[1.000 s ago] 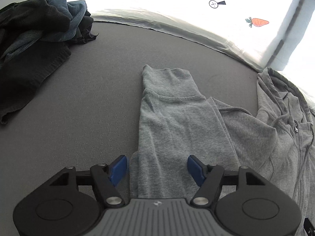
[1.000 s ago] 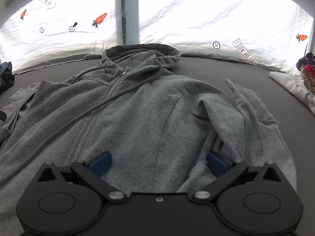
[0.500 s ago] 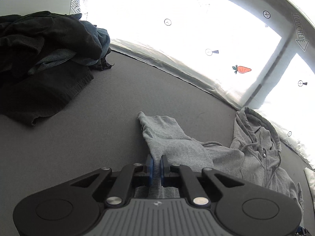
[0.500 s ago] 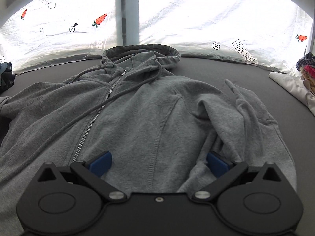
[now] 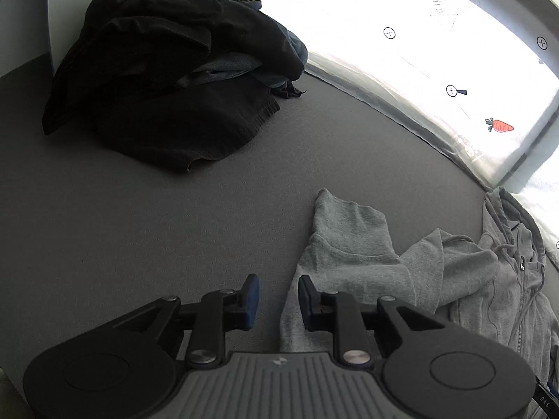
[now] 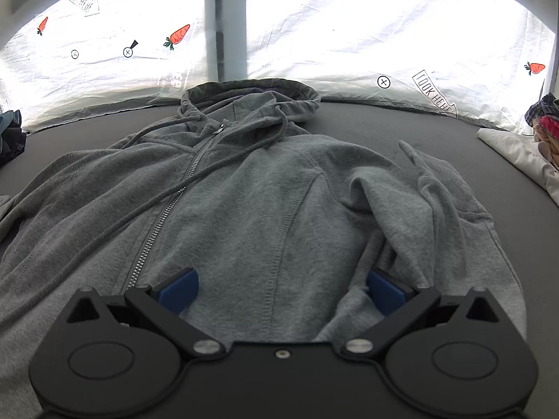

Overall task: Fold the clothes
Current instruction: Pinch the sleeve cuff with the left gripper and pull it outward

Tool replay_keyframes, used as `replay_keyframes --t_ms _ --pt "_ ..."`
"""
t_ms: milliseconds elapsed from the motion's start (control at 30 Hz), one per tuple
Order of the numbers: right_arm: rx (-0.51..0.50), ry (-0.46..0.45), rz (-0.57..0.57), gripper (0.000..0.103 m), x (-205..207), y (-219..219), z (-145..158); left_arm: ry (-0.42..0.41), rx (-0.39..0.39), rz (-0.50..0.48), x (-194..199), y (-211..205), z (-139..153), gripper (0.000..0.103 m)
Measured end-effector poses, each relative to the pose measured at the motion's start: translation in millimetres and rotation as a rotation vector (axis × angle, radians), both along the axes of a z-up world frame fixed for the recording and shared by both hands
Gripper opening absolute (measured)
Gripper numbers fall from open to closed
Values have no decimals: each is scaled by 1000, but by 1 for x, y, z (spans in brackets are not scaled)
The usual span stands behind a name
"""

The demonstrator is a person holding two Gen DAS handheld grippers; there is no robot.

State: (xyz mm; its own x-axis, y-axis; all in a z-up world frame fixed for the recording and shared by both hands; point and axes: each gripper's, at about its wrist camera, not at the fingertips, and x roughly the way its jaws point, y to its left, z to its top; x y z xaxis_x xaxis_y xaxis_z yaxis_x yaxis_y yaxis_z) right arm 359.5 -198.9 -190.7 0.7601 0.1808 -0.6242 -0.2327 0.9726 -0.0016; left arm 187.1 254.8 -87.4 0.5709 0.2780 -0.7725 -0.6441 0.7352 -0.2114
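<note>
A grey zip hoodie point(image 6: 272, 192) lies front up on the dark grey surface, hood towards the far curtain. Its left sleeve point(image 5: 349, 244) lies folded back and bunched beside the body point(image 5: 503, 279). My left gripper point(image 5: 277, 300) hangs just above the sleeve's near edge. Its jaws are opening, and the sleeve's edge lies below the gap without either pad pressing on it. My right gripper point(image 6: 281, 291) stands wide open low over the hoodie's lower front, with cloth between its blue pads point(image 6: 178, 289). The right sleeve point(image 6: 440, 188) lies crumpled against the body.
A heap of dark clothes point(image 5: 167, 80) sits at the far left of the grey surface point(image 5: 139, 227). A bright white curtain with carrot prints point(image 6: 349, 35) runs along the back. At the far right lie a white cloth point(image 6: 517, 153) and some colourful garments point(image 6: 545, 118).
The left gripper closed on the sleeve, lifted and carried it towards the hoodie, then opened and let it go. The right gripper has not moved.
</note>
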Motion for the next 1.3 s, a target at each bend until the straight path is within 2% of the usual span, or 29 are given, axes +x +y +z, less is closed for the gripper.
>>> replay_keyframes --t_ms 100,200,400,567,633,667,700,733,900,1100,1200,1300 --pt "0 0 1 103 0 0 0 -8 17 -29 10 8 2 50" --pt "0 0 2 103 0 0 0 18 24 -86 32 10 -5 60" --pt "0 0 2 103 0 0 0 82 15 -184 77 6 -35 68" --pt "1 0 3 103 0 0 -1 154 15 -216 107 6 -57 70" --pt "1 0 3 103 0 0 -1 149 29 -233 112 5 -57 69" --pt "1 0 4 103 1 -1 -1 144 34 -240 113 3 -57 52" --pt "1 0 4 103 1 -1 -1 133 34 -238 114 3 -57 17" --pt "1 0 4 103 1 -1 -1 114 30 -227 112 4 -54 7" --pt "1 0 4 103 1 -1 -1 6 30 -144 93 12 -30 7" --pt "1 0 3 103 0 -1 -1 -150 130 67 48 28 26 7" --pt "1 0 3 103 0 -1 -1 -217 206 170 21 35 54 7" --pt "1 0 2 103 0 -1 -1 -249 305 235 -2 40 77 7"
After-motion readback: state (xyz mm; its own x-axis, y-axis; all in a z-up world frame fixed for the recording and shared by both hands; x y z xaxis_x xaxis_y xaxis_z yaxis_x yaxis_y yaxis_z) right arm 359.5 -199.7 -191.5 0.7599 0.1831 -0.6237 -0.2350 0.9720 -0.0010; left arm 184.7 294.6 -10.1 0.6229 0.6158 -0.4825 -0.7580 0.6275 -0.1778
